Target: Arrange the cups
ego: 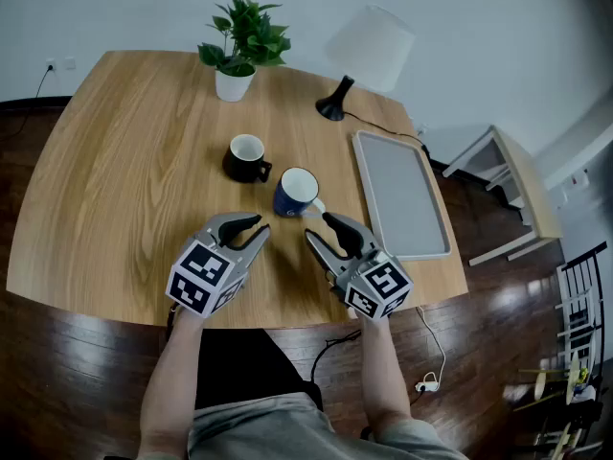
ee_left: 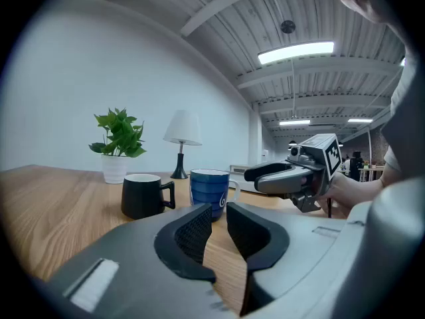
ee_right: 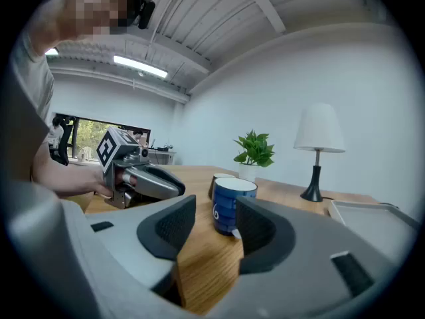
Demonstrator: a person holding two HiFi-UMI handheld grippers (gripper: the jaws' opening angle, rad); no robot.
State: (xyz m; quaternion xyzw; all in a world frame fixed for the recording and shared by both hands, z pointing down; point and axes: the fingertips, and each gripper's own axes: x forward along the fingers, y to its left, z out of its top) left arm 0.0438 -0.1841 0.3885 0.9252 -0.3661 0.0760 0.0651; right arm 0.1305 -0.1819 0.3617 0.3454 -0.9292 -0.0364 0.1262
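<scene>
Two cups stand on the wooden table (ego: pixel 115 161): a black cup (ego: pixel 246 158) with its handle to the right and, just right of it and nearer me, a blue cup (ego: pixel 297 192) with a white inside. Both grippers hover level near the front edge, short of the cups. My left gripper (ego: pixel 261 228) is open by a narrow gap with nothing in it; the left gripper view shows both the black cup (ee_left: pixel 143 195) and the blue cup (ee_left: pixel 209 190) ahead. My right gripper (ego: pixel 317 226) is open wider and empty, with the blue cup (ee_right: pixel 232 205) straight ahead between its jaws' lines.
A flat grey tray (ego: pixel 400 195) lies empty at the table's right side. A potted plant (ego: pixel 239 46) and a white lamp (ego: pixel 369 46) stand at the far edge. A light wooden side table (ego: pixel 522 180) stands on the floor to the right.
</scene>
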